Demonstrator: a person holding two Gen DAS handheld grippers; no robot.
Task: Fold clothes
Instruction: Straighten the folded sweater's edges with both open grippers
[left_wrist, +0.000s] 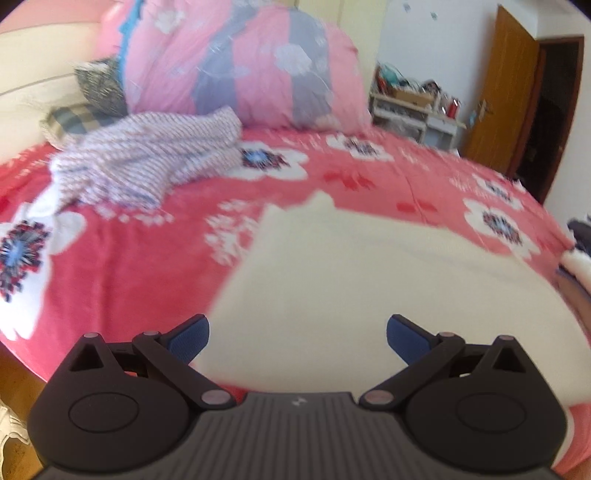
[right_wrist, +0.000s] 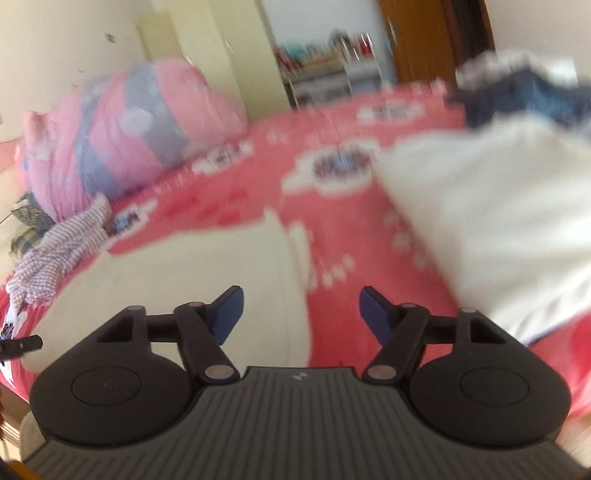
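The cream garment (left_wrist: 369, 280) lies flat on the bed (left_wrist: 129, 258), which is covered with a red sheet with white flowers. In the left wrist view the garment fills the space in front of the left gripper (left_wrist: 297, 338). The blue fingers (left_wrist: 190, 339) of this gripper stand wide apart. The cloth lies under the gap between them, but the pads do not press on it. The near edge of the bed is just under the gripper body, and the garment reaches close to this edge.

In the right wrist view, which is blurred, the right gripper (right_wrist: 301, 314) has its fingers (right_wrist: 229, 314) apart, somewhat narrower than those of the left, and nothing is between them. The right edge of the cream garment (right_wrist: 177, 291) passes just beside the left finger; the gap itself is over the red sheet. A second pale cloth (right_wrist: 491, 221) lies to the right of the fingers, apart from them, and a dark blue garment (right_wrist: 517, 96) lies beyond it, near the far right side of the bed.

A purple striped garment (left_wrist: 147, 162) lies crumpled toward the head of the bed, well apart from the cream one. Behind it a pink and grey quilt (left_wrist: 240, 66) is bundled.
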